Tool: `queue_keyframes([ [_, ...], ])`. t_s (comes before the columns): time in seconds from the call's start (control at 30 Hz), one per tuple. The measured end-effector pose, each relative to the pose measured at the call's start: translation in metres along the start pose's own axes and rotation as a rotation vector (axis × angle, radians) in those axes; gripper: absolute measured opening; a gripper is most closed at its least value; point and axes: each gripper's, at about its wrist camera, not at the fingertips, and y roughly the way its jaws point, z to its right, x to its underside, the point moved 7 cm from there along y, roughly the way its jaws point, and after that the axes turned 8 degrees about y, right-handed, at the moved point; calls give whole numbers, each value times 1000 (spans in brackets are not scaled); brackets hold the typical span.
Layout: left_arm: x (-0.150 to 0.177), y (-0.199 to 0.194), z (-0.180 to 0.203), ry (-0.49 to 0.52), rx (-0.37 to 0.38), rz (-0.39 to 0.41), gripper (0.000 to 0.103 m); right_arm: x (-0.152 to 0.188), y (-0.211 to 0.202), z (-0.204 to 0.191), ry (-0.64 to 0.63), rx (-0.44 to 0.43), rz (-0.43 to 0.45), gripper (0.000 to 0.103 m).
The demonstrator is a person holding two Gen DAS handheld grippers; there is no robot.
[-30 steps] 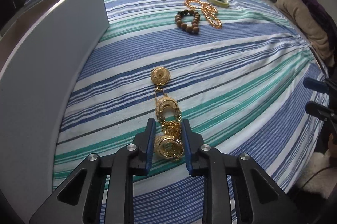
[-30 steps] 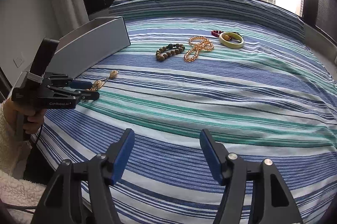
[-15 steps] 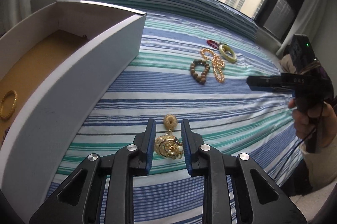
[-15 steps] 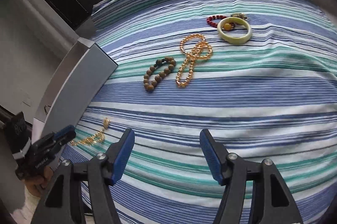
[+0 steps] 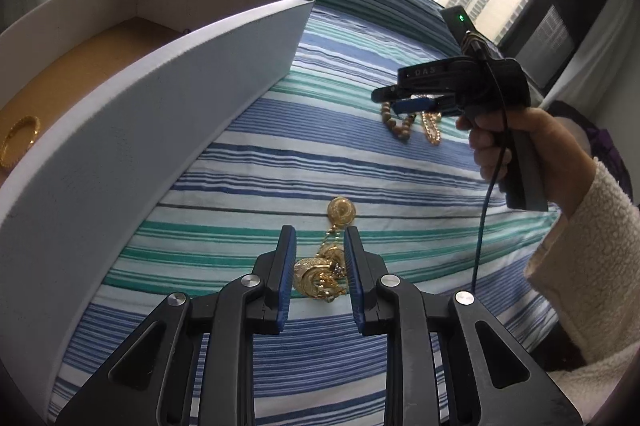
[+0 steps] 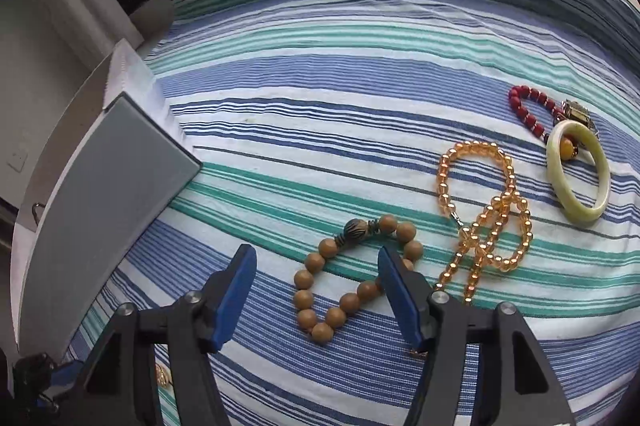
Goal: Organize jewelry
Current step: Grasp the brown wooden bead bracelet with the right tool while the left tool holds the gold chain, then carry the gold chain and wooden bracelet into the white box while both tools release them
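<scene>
My left gripper (image 5: 320, 238) is shut on a gold pendant chain (image 5: 318, 278), whose round gold disc (image 5: 341, 210) dangles ahead over the striped bedspread. My right gripper (image 6: 316, 258) hovers low over a wooden bead bracelet (image 6: 313, 262). Its jaws are closing with the bracelet's left part between them, and the pads do not touch the beads. In the left wrist view the right gripper (image 5: 384, 99) is held by a hand in a fleece sleeve above that wooden bead bracelet (image 5: 396, 123).
A white box (image 5: 168, 113) with a brown floor stands at the left and holds a gold bangle (image 5: 20, 141). An amber bead necklace (image 6: 480, 218), a pale green bangle (image 6: 580, 173) and a red bead bracelet (image 6: 524, 109) lie right of the wooden bracelet. The white box (image 6: 112, 185) is at the left.
The left gripper lifted the gold chain off the bedspread and turned toward the box, whose inside came into view. The right gripper swept across the bed to the wooden bracelet, and its jaws narrowed.
</scene>
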Motion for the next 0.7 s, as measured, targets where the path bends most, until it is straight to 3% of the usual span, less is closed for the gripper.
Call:
queue_keyframes([
  [0.07, 0, 3, -2, -14, 6, -3, 23, -9, 6, -4, 20, 23, -6, 36],
  [0.1, 0, 3, -3, -18, 8, -4, 23, -11, 9, -7, 22, 31, -21, 16],
  [0.13, 0, 3, -3, -20, 10, -3, 23, -14, 11, -8, 27, 41, -24, 12],
  [0.3, 1, -2, -4, -40, 11, 5, 23, -28, 17, -9, 50, 50, -22, 12],
  [0.4, -4, -19, -2, -57, 30, 36, 23, -20, 2, -8, 88, -40, 5, 12],
  [0.7, -40, -80, 12, -58, 73, 141, 23, 9, -93, -31, -14, -186, 112, 12],
])
